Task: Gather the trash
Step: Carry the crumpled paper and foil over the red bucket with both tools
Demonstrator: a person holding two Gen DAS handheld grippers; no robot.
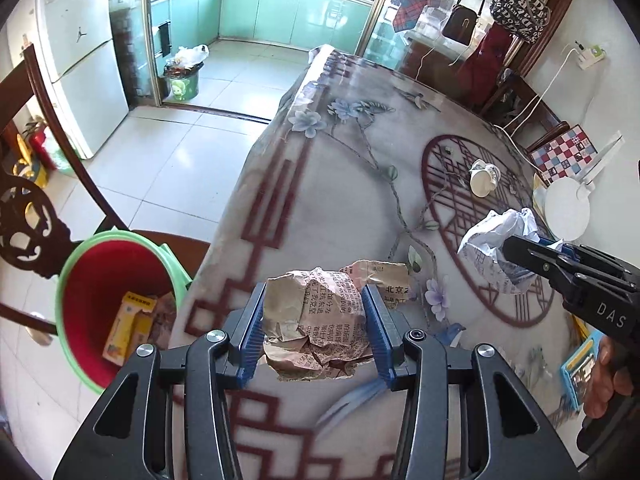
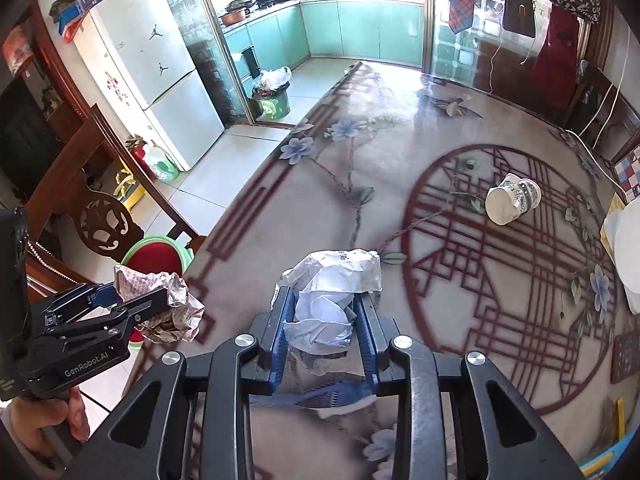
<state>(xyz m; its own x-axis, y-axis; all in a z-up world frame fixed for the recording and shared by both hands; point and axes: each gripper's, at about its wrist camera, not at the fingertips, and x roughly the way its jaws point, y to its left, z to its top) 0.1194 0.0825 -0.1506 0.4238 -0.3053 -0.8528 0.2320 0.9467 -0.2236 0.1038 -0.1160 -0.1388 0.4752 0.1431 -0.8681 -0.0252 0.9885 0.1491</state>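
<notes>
My left gripper [image 1: 314, 320] is shut on a crumpled brown newspaper ball [image 1: 320, 320], held above the table's left edge; it also shows in the right wrist view [image 2: 164, 308]. My right gripper [image 2: 322, 316] is shut on a crumpled white paper ball [image 2: 332, 300], held over the table; it also shows in the left wrist view [image 1: 496, 248]. A red bin with a green rim [image 1: 100, 300] stands on the floor left of the table and holds a yellow box [image 1: 128, 328]. In the right wrist view the bin [image 2: 158, 254] is partly hidden behind the left gripper.
The table [image 2: 400, 184] has a patterned floral cloth. A white cup [image 2: 512, 198] lies on its side on the table. A dark wooden chair [image 1: 28, 216] stands beside the bin. A white lamp base [image 1: 566, 208] and small items sit at the table's right edge. A fridge [image 2: 152, 76] stands further back.
</notes>
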